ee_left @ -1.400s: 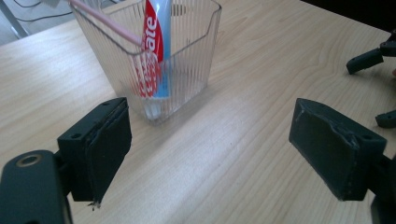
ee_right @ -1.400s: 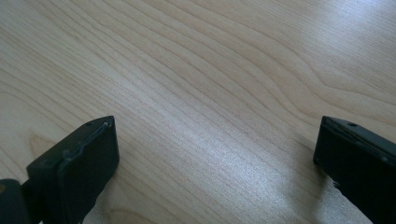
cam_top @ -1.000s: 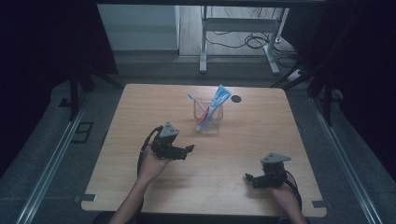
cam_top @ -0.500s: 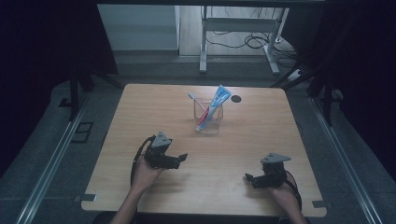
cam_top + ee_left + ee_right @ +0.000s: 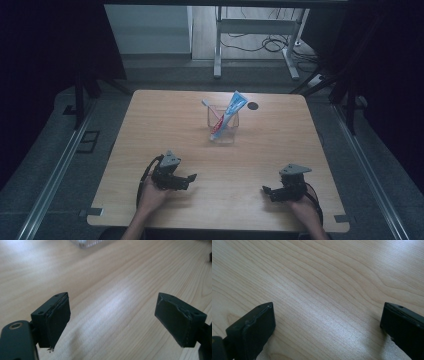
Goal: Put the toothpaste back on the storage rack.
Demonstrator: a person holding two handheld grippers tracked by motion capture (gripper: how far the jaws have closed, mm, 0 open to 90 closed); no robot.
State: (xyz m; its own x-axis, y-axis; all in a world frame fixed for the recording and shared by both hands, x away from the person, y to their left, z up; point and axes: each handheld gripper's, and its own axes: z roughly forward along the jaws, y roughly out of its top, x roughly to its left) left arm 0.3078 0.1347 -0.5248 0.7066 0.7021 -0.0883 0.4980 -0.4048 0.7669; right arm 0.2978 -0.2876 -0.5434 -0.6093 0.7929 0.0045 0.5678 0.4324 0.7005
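Both black two-jaw grippers rest near the light wooden table's [image 5: 150, 125] front edge, left gripper [image 5: 190, 178] and right gripper [image 5: 266, 190] spread wide, empty; a clear square cup [image 5: 223, 131] with a toothpaste tube [image 5: 229, 114] stands toward the far edge

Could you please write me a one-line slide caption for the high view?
Two open grippers, left and right, rest near the table's front edge; a clear cup holds toothpaste and a toothbrush.

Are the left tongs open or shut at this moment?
Open. In the left gripper view the left tongs have their two black jaws set wide apart, with bare wooden table between them and nothing held.
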